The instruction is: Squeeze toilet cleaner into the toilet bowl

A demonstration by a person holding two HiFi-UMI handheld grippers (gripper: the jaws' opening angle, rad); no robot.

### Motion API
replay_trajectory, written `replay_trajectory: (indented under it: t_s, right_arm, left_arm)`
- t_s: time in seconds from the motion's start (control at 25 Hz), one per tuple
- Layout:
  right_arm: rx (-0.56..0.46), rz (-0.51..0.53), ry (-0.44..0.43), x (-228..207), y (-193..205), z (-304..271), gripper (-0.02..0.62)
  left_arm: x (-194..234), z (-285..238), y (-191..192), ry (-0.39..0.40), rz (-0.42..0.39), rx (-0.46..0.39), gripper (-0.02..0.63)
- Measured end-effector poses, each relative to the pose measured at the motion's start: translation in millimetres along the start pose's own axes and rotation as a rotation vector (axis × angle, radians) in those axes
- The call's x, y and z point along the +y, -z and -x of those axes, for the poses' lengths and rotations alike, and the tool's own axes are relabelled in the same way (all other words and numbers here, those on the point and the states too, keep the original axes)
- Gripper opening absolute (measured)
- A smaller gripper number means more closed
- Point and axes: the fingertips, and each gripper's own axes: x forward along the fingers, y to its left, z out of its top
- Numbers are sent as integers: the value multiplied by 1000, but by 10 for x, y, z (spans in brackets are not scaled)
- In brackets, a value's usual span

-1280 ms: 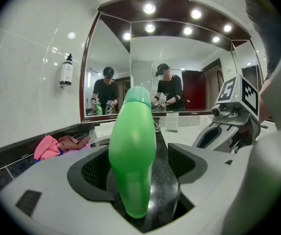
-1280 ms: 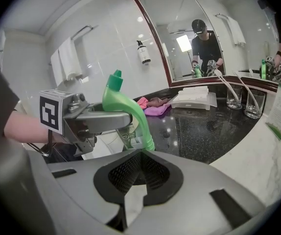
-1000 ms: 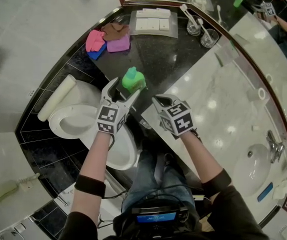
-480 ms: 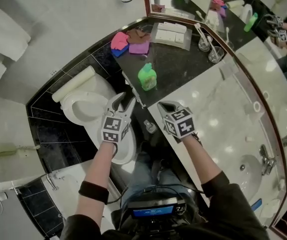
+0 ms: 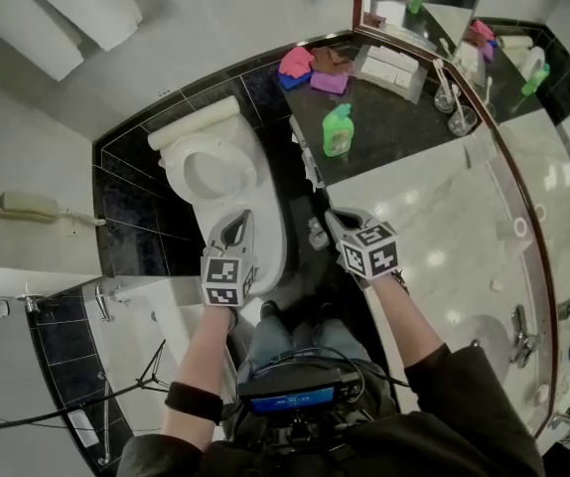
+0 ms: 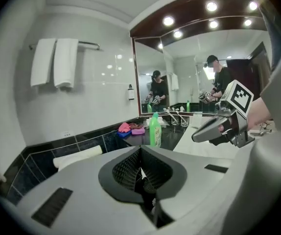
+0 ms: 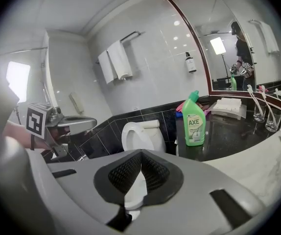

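The green toilet cleaner bottle (image 5: 338, 130) stands upright on the black counter (image 5: 384, 137), with no gripper on it. The white toilet (image 5: 215, 172) sits left of the counter with its seat down and its bowl open. My left gripper (image 5: 235, 225) hovers over the near rim of the toilet; its jaws have just been closing and are shut on nothing. My right gripper (image 5: 333, 219) is shut and empty at the counter's near corner. The bottle (image 6: 154, 129) also shows in the left gripper view, and the bottle (image 7: 194, 119) and toilet (image 7: 141, 135) show ahead in the right gripper view.
Pink, blue and brown cloths (image 5: 312, 65), a tray of white packets (image 5: 394, 66) and glasses holding toothbrushes (image 5: 454, 102) lie at the counter's far end under a mirror. A basin tap (image 5: 521, 331) is at right. Towels (image 5: 67, 13) and a wall handset (image 5: 27, 207) are at left.
The left gripper, which was open around the bottle, has let it go, pulled back over the toilet and shut. The right gripper has drawn back too. The bottle stays on the counter.
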Motion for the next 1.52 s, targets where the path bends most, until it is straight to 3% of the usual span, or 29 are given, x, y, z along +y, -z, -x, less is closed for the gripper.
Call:
replay_trajectory:
  t_s: [0.32,0.6,0.84,1.52]
  right_arm:
    - [-7,39,-45,692,29,-231,5]
    - [5,54,-27,1263,129,-446,5]
    - [5,82,-32,1664,143,-545,5]
    - [53,162,-58,2317,282,-756,3]
  left_arm:
    - [600,802,388,-107,117,17,5]
    - [1052,1310,728,-124,148,29,5]
    - [1395,1673,974,-168,223,37,5]
    - [1746,2366,1249,-244,263,17,5]
